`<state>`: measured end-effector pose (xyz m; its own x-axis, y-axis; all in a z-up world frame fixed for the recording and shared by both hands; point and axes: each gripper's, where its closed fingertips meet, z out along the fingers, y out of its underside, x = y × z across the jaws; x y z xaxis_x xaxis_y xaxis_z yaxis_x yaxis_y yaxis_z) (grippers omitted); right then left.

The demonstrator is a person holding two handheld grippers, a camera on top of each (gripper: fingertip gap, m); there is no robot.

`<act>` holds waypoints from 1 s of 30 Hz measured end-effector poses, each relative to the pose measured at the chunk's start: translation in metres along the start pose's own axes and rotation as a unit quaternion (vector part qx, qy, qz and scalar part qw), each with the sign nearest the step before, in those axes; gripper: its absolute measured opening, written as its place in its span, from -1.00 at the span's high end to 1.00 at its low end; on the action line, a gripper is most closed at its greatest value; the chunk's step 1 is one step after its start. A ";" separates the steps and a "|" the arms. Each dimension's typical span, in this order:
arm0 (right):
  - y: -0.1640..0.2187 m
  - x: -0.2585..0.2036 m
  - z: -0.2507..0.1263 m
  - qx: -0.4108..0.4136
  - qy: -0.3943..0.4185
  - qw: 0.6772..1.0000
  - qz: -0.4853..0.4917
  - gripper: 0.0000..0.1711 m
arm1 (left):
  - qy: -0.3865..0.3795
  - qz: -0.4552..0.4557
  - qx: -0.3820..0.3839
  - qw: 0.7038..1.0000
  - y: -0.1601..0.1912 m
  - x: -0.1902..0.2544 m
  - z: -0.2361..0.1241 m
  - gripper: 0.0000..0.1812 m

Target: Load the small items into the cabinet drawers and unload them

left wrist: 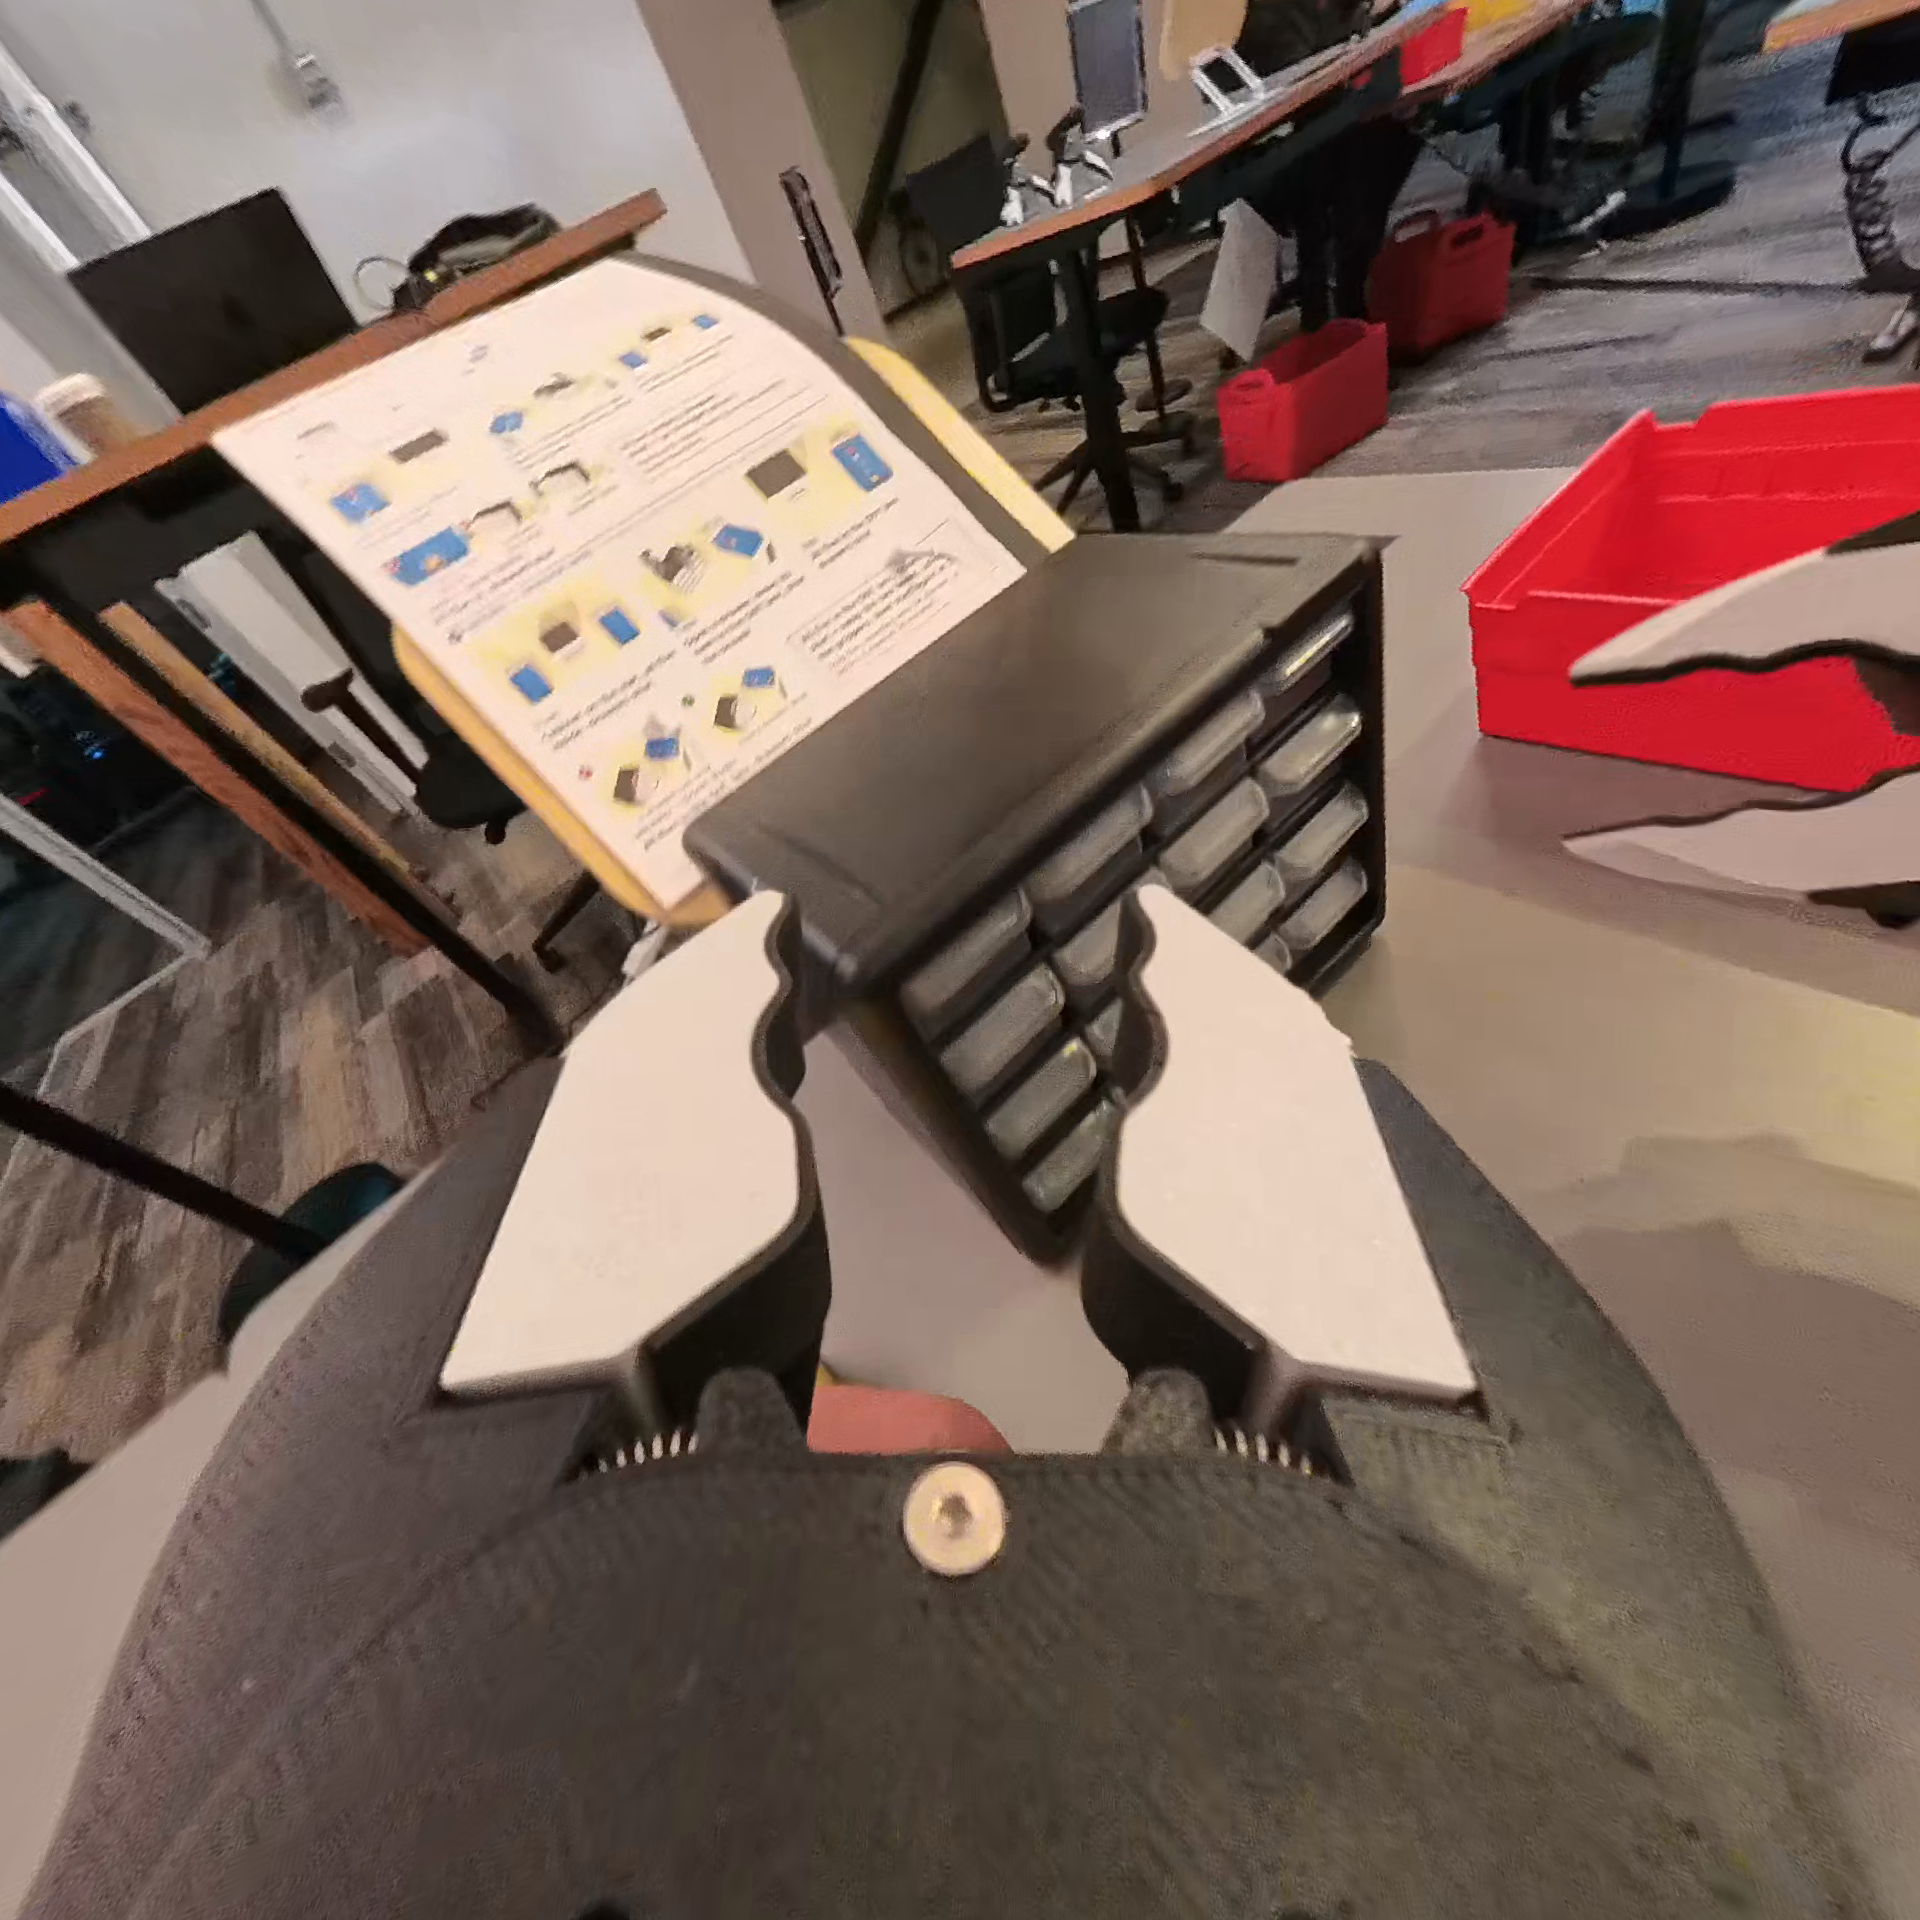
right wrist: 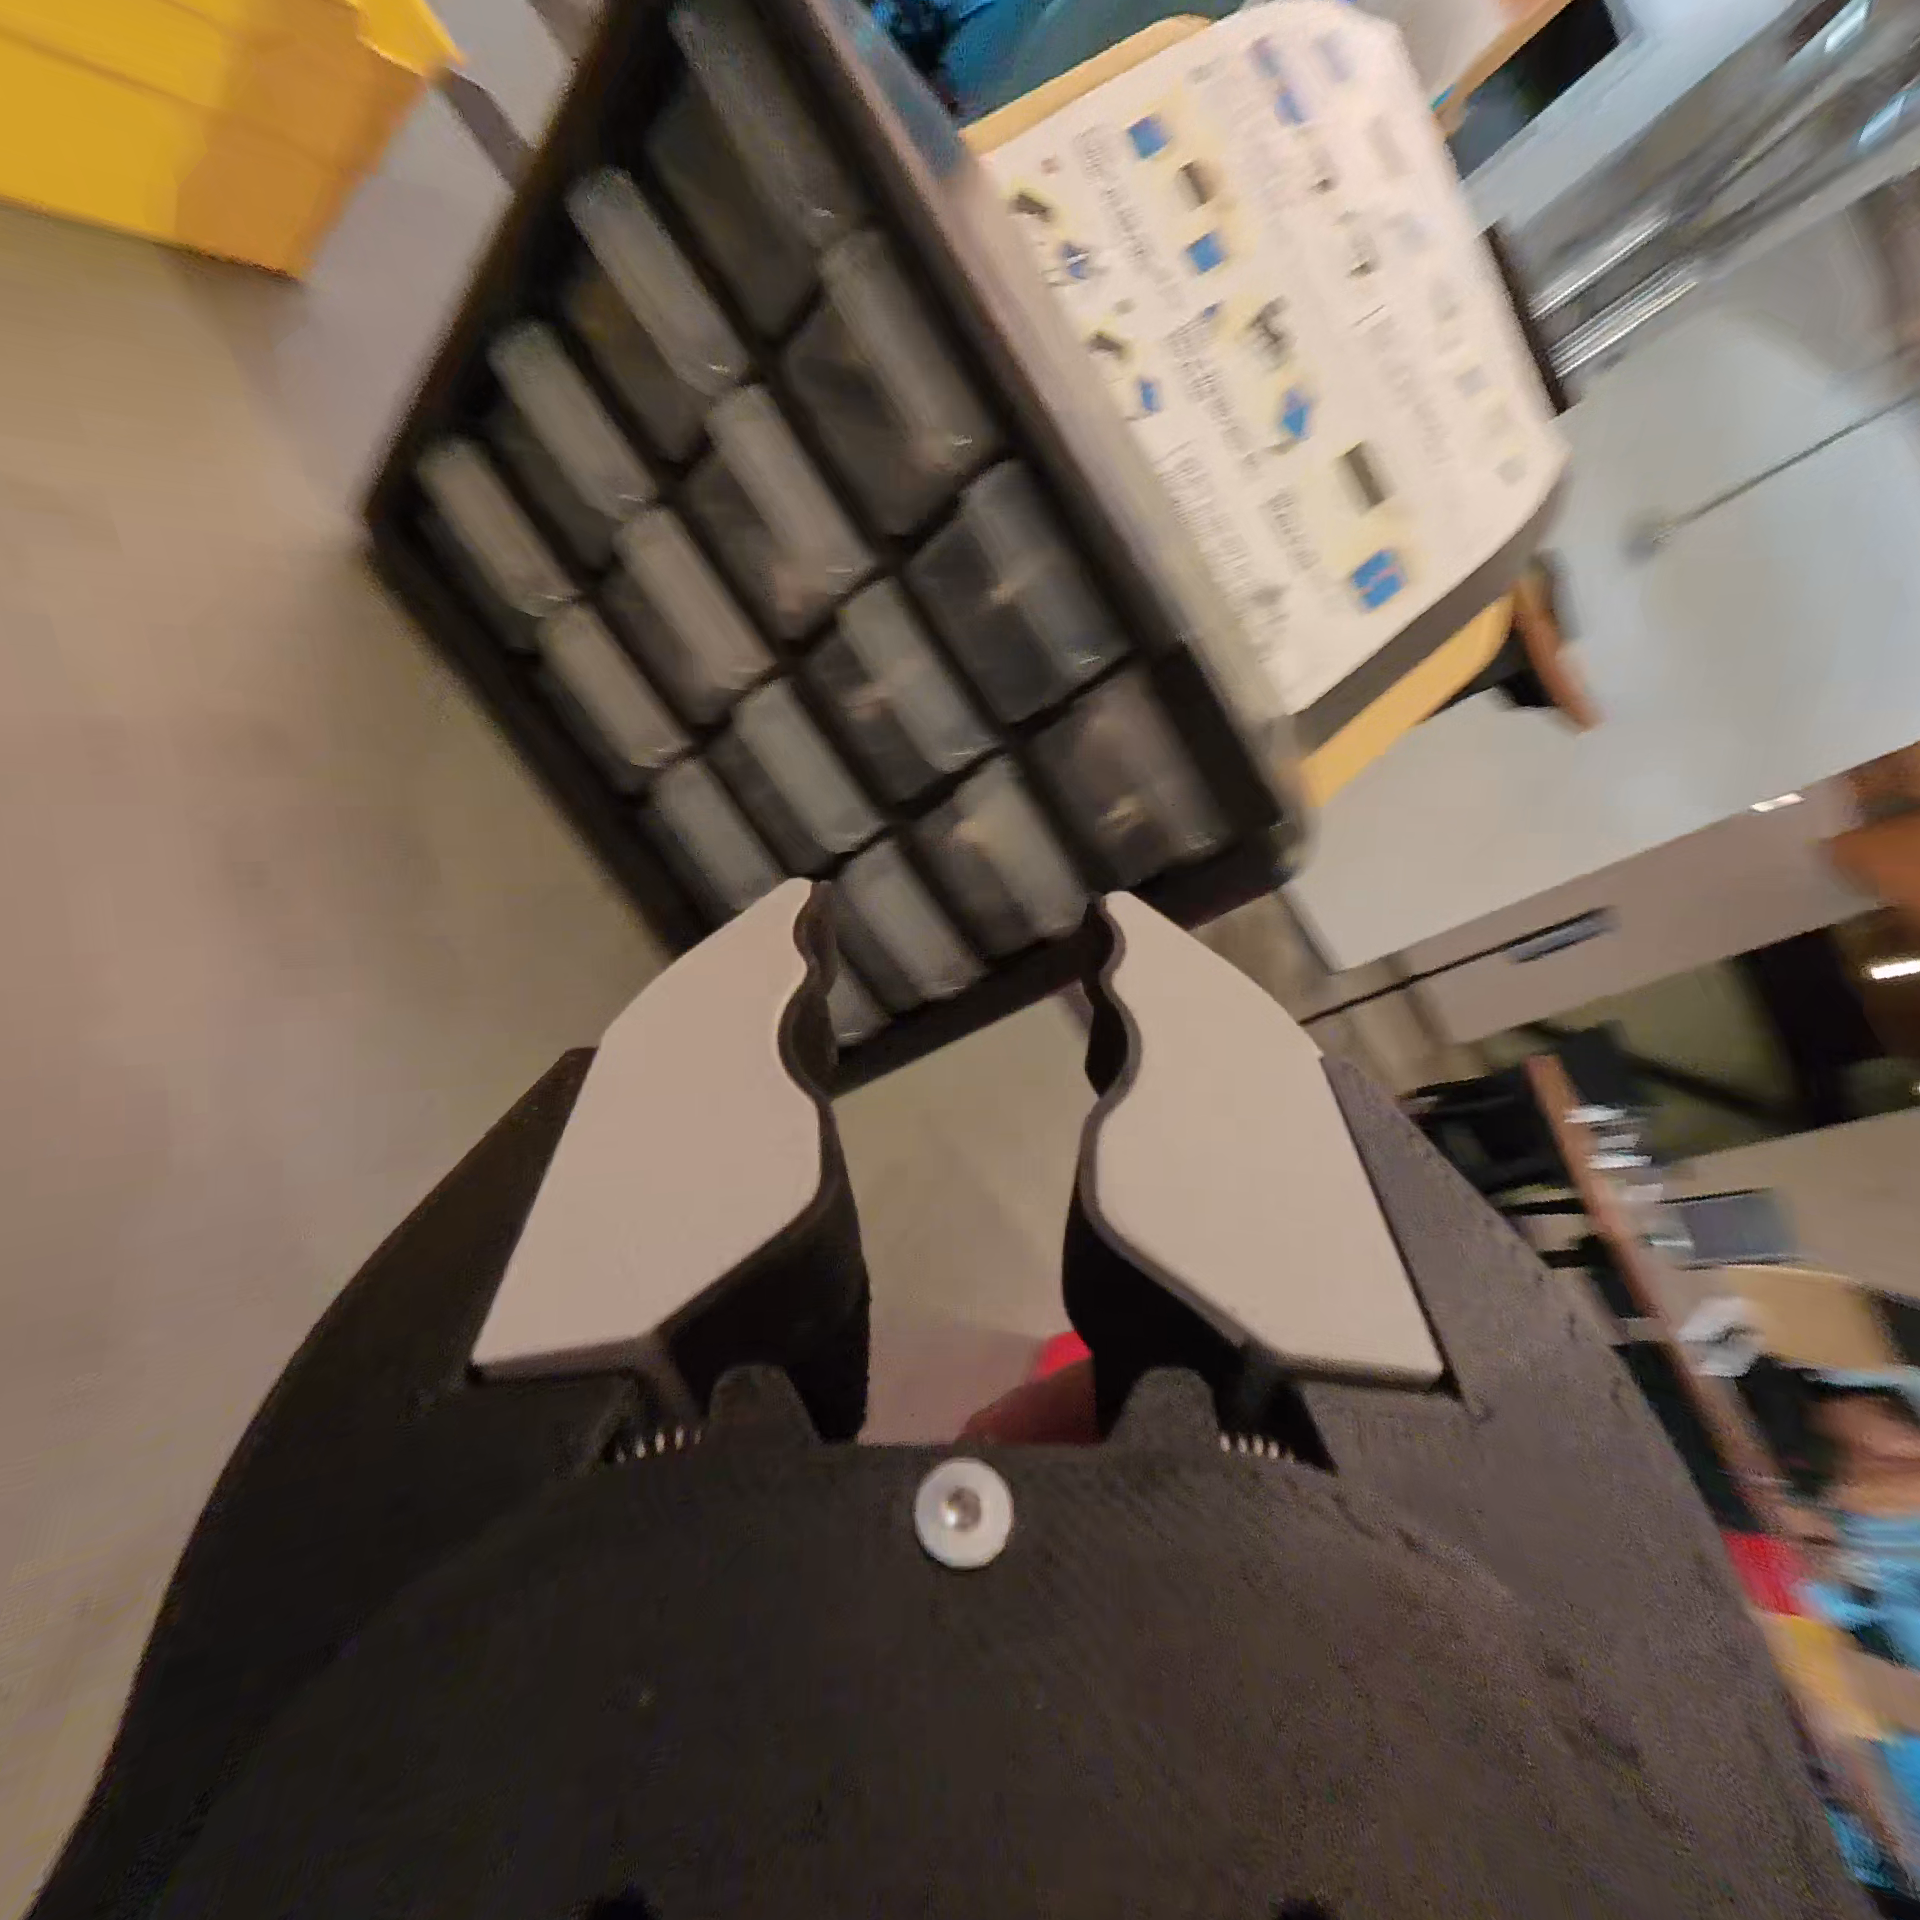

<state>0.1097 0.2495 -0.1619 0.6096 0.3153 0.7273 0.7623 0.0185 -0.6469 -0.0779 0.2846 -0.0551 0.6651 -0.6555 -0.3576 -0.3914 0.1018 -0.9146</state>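
Observation:
A black cabinet [left wrist: 1039, 707] with several rows of small clear drawers [left wrist: 1205, 831] stands on the grey table [left wrist: 1558, 1091]. All the drawers look shut. My left gripper [left wrist: 961, 914] is open and empty, its fingertips close to the cabinet's near top corner. My right gripper [right wrist: 951, 914] is open and empty, facing the drawer fronts [right wrist: 790, 561] of the cabinet [right wrist: 416, 540], near a lower drawer. The right gripper also shows in the left wrist view [left wrist: 1704, 748], to the right of the cabinet. No small items are in view. The right wrist view is blurred.
A red bin [left wrist: 1683, 582] stands on the table to the right of the cabinet. A yellow bin [right wrist: 197, 125] shows at the top left of the right wrist view. An instruction sheet on a board [left wrist: 623, 540] leans behind the cabinet. Desks, chairs and red bins stand beyond. The gap from one gripper's tips to the other's is roughly 20 cm. From either gripper's tips it is about 25 cm to the cabinet [right wrist: 416, 540].

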 end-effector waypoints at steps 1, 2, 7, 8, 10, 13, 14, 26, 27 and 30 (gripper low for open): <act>-0.002 0.013 0.006 0.001 0.027 0.999 -0.034 0.49 | 0.009 0.008 -0.005 1.000 -0.007 0.000 0.013 0.37; -0.004 0.024 0.011 0.003 0.050 0.997 -0.067 0.50 | 0.026 0.009 -0.014 1.000 -0.011 0.003 0.026 0.37; -0.014 0.059 0.040 0.007 0.103 0.980 -0.170 0.58 | 0.067 0.015 -0.068 0.995 -0.012 0.013 0.088 0.34; -0.013 0.060 0.046 0.009 0.104 0.976 -0.190 0.56 | 0.074 0.014 -0.077 0.994 -0.009 0.016 0.099 0.33; -0.012 0.057 0.056 0.012 0.097 0.970 -0.221 0.53 | 0.087 0.013 -0.100 0.991 0.000 0.022 0.116 0.33; -0.008 0.056 0.066 0.006 0.094 0.964 -0.250 0.48 | 0.089 0.033 -0.133 0.987 0.012 0.026 0.132 0.38; -0.007 0.056 0.068 0.005 0.096 0.962 -0.257 0.47 | 0.095 0.030 -0.142 0.985 0.014 0.029 0.134 0.40; -0.006 0.068 0.084 0.012 0.137 0.947 -0.291 0.68 | 0.120 0.023 -0.203 0.971 0.033 0.037 0.142 0.40; -0.006 0.068 0.084 0.012 0.136 0.948 -0.286 0.68 | 0.116 0.026 -0.206 0.971 0.034 0.037 0.142 0.40; -0.006 0.067 0.081 0.011 0.132 0.950 -0.283 0.68 | 0.116 0.026 -0.210 0.971 0.034 0.037 0.142 0.40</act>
<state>0.1284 0.3475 -0.1279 0.1381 -0.0011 0.9904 0.9814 0.1348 -0.1367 0.0235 0.3699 -0.1261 0.4957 -0.8137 -0.3036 -0.6769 -0.1429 -0.7221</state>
